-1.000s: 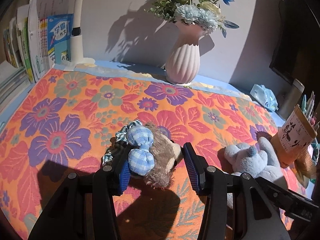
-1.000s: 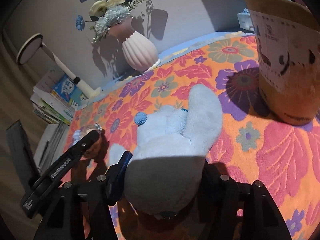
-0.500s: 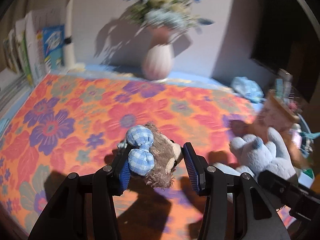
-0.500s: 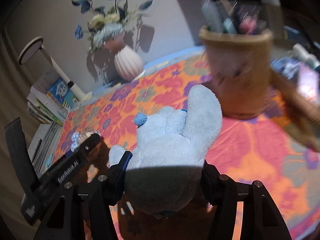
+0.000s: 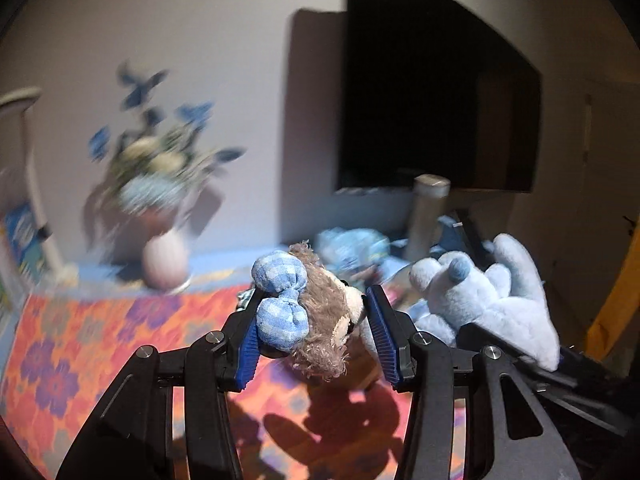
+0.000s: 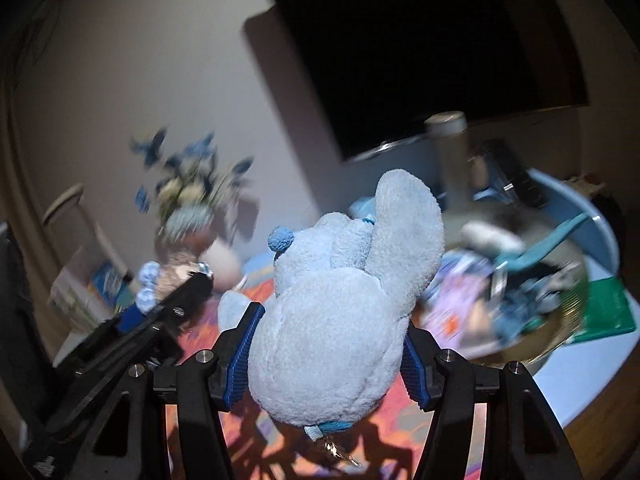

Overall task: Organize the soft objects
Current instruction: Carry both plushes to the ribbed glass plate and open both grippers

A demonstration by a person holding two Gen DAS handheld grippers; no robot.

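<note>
My left gripper (image 5: pixel 316 332) is shut on a small brown plush bear (image 5: pixel 328 320) with a blue checked bow (image 5: pixel 280 300), held in the air above the floral cloth (image 5: pixel 80 344). My right gripper (image 6: pixel 328 344) is shut on a pale blue plush rabbit (image 6: pixel 340 300), also lifted off the table. In the left wrist view the blue rabbit (image 5: pixel 492 292) hangs just to the right of the bear. In the right wrist view the bear (image 6: pixel 168 280) and the left gripper's fingers (image 6: pixel 180 300) show at the left.
A pink ribbed vase (image 5: pixel 166 260) with blue and white flowers stands at the back by the wall. A dark monitor (image 5: pixel 432 112) hangs at the right. A cylinder (image 5: pixel 428 216) and a cluttered round basket (image 6: pixel 520 280) sit at the table's right end. Books (image 5: pixel 20 240) stand far left.
Both grippers have risen well above the table with their toys and tilted up and to the right. The view now takes in the wall and monitor; the cloth has dropped low in frame.
</note>
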